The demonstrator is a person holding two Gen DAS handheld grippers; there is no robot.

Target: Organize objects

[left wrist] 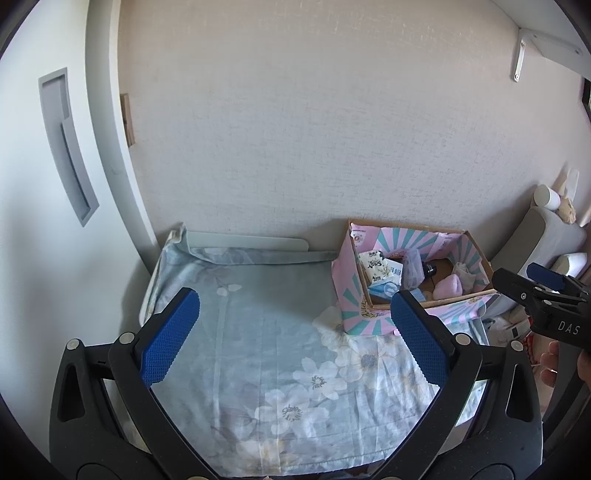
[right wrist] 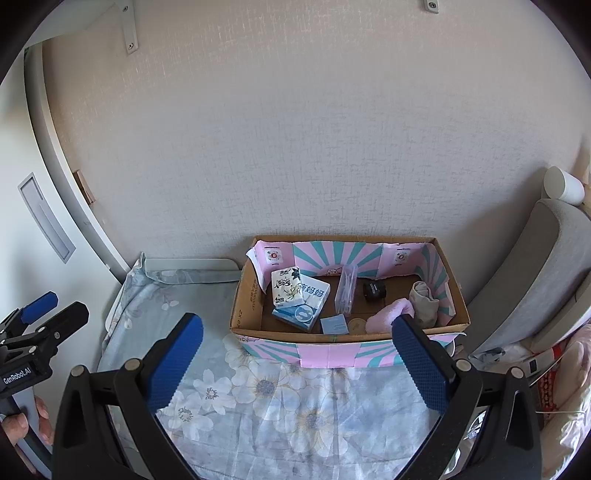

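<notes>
A cardboard box (right wrist: 243,306) with pink and teal lining stands against the wall on a floral blue sheet (right wrist: 280,398). Inside lie tissue packs (right wrist: 286,288), a clear plastic bag (right wrist: 345,286), a small black object (right wrist: 373,290), a pink cloth (right wrist: 389,314) and a beige cloth (right wrist: 424,299). My right gripper (right wrist: 299,328) is open and empty, held in front of the box. My left gripper (left wrist: 295,306) is open and empty over the sheet, left of the box (left wrist: 351,291).
A white cabinet door (left wrist: 55,184) stands at the left. A grey cushion (right wrist: 535,273) and a white cup (right wrist: 563,190) are at the right, with cluttered bags (right wrist: 554,387) below. A shelf bracket (right wrist: 127,29) hangs high on the wall.
</notes>
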